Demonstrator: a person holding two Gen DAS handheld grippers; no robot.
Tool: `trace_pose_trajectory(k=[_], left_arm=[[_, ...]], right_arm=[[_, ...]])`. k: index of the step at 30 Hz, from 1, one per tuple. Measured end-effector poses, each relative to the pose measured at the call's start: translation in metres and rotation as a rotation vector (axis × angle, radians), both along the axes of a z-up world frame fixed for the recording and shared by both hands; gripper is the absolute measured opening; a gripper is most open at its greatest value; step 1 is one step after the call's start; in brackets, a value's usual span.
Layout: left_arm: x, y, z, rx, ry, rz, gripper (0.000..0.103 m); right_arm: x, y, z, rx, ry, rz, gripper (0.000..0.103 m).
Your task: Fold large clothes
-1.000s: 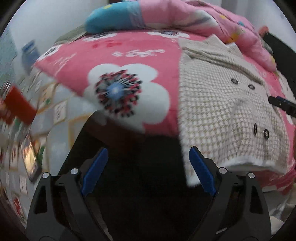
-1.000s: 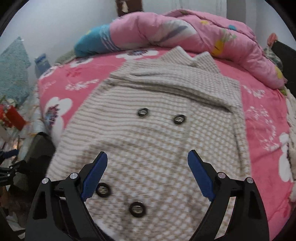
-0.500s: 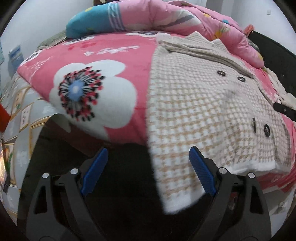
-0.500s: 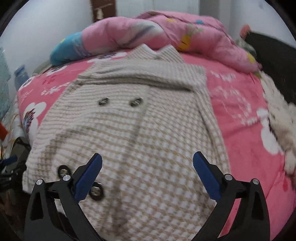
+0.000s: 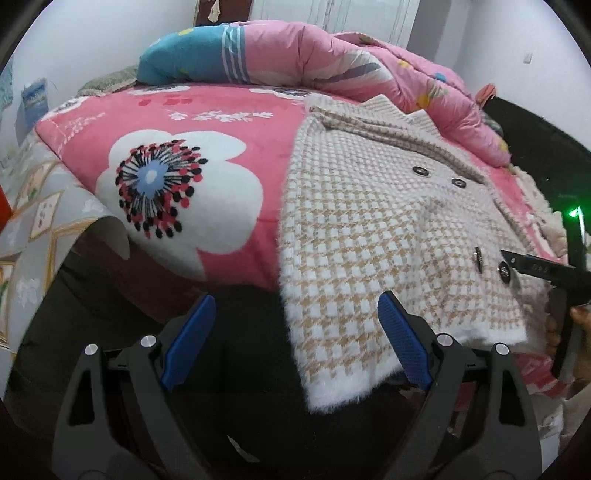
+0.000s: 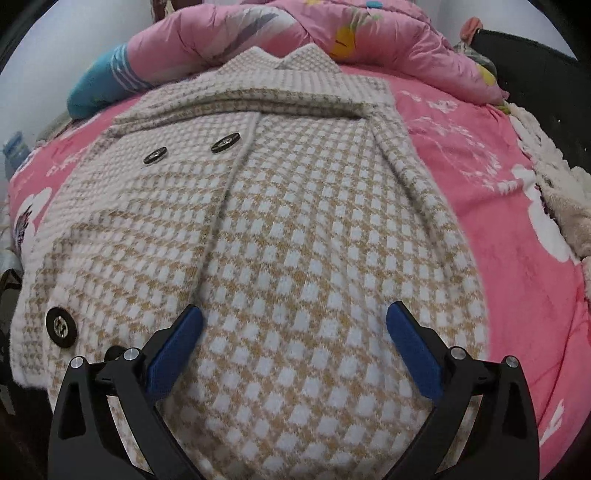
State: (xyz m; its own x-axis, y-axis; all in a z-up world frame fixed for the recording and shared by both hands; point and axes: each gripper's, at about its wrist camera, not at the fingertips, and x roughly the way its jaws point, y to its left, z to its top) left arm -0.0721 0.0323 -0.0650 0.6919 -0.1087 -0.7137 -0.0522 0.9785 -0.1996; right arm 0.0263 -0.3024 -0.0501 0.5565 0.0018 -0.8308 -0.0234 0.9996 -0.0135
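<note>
In the left wrist view, the left gripper had its two blue fingers far apart, and nothing was pinched between them. A big checked coat, tan and white, lay flat on a bed with a pink blanket that had a large white flower on it. The coat lay on the right part of the bed, and its fuzzy white bottom corner hung over the bed's near edge, just in front of the right blue finger. Dark round buttons sat on the coat. A rolled pink and blue quilt lay at the far end of the bed, behind the coat's collar. At the right edge, the dark tip of the other tool poked in over the coat, and part of a hand showed there. In the right wrist view, the right gripper was low over the coat, with its blue fingers spread wide and not pinching anything. The coat filled most of this view, with its collar pointing at the quilt. Two buttons sat high up on the coat and one more was near the left blue finger. The pink blanket showed on the right side, and something white and fluffy lay at its far right edge.
</note>
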Motion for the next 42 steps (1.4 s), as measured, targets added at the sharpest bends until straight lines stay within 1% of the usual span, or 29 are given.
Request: trace_pose_trajectory(k=[4, 6, 10, 11, 14, 15, 16, 18, 20, 22, 24, 25, 27, 28, 33, 35, 37, 39, 40, 42], left_arm=[[-0.002, 0.004, -0.007, -0.028, 0.021, -0.024, 0.086], [0.001, 0.008, -0.012, -0.058, 0.039, -0.021, 0.086], [0.01, 0.017, -0.02, -0.13, 0.05, -0.002, 0.073], [0.013, 0.018, -0.021, -0.144, 0.047, -0.001, 0.072], [0.025, 0.017, -0.023, -0.151, 0.049, -0.015, 0.068], [0.029, 0.017, -0.023, -0.16, 0.055, -0.022, 0.064], [0.035, 0.017, -0.024, -0.179, 0.066, -0.033, 0.06], [0.045, 0.016, -0.026, -0.203, 0.081, -0.053, 0.056], [0.057, 0.016, -0.032, -0.208, 0.116, -0.057, 0.055], [0.067, 0.018, -0.039, -0.229, 0.152, -0.05, 0.052], [0.071, 0.02, -0.041, -0.263, 0.162, -0.048, 0.05], [0.072, 0.02, -0.041, -0.285, 0.167, -0.053, 0.046], [0.072, 0.019, -0.04, -0.329, 0.174, -0.071, 0.042], [0.07, 0.017, -0.04, -0.361, 0.178, -0.085, 0.042], [0.064, 0.012, -0.034, -0.469, 0.165, -0.133, 0.042], [0.062, 0.011, -0.033, -0.498, 0.164, -0.142, 0.042], [0.059, 0.007, -0.03, -0.507, 0.164, -0.158, 0.042], [0.057, 0.004, -0.028, -0.491, 0.167, -0.176, 0.042], [0.056, 0.0, -0.027, -0.472, 0.173, -0.181, 0.042], [0.056, -0.01, -0.027, -0.4, 0.204, -0.187, 0.043]], right_arm=[[-0.004, 0.001, 0.0, -0.003, -0.009, -0.018, 0.097], [-0.002, 0.002, -0.001, -0.01, -0.003, -0.022, 0.097], [0.0, 0.001, 0.0, -0.003, 0.001, -0.01, 0.097], [0.0, 0.001, 0.0, -0.002, -0.001, -0.01, 0.097], [0.001, 0.001, 0.0, -0.007, -0.009, -0.013, 0.097], [0.0, 0.002, -0.001, -0.009, -0.012, -0.014, 0.097], [0.001, 0.002, -0.001, -0.01, -0.014, -0.015, 0.097], [0.001, 0.002, -0.001, -0.007, -0.015, -0.016, 0.097], [0.0, 0.001, -0.001, -0.007, -0.015, -0.013, 0.097], [0.0, 0.002, -0.001, -0.008, -0.015, -0.013, 0.097], [0.0, 0.001, -0.001, -0.006, -0.015, -0.013, 0.097], [0.0, 0.001, -0.001, -0.006, -0.015, -0.011, 0.097], [-0.001, 0.001, -0.001, -0.006, -0.015, -0.012, 0.097], [-0.001, 0.001, -0.001, -0.006, -0.015, -0.012, 0.097], [0.0, 0.001, -0.001, -0.005, -0.014, -0.012, 0.097], [-0.001, 0.002, -0.001, -0.004, -0.013, -0.008, 0.097], [-0.001, 0.001, -0.001, -0.002, -0.008, 0.002, 0.097], [0.001, 0.0, -0.001, 0.003, -0.003, 0.01, 0.097], [0.0, 0.0, -0.001, 0.006, -0.004, 0.012, 0.097], [0.0, 0.0, -0.001, 0.007, -0.005, 0.014, 0.097]])
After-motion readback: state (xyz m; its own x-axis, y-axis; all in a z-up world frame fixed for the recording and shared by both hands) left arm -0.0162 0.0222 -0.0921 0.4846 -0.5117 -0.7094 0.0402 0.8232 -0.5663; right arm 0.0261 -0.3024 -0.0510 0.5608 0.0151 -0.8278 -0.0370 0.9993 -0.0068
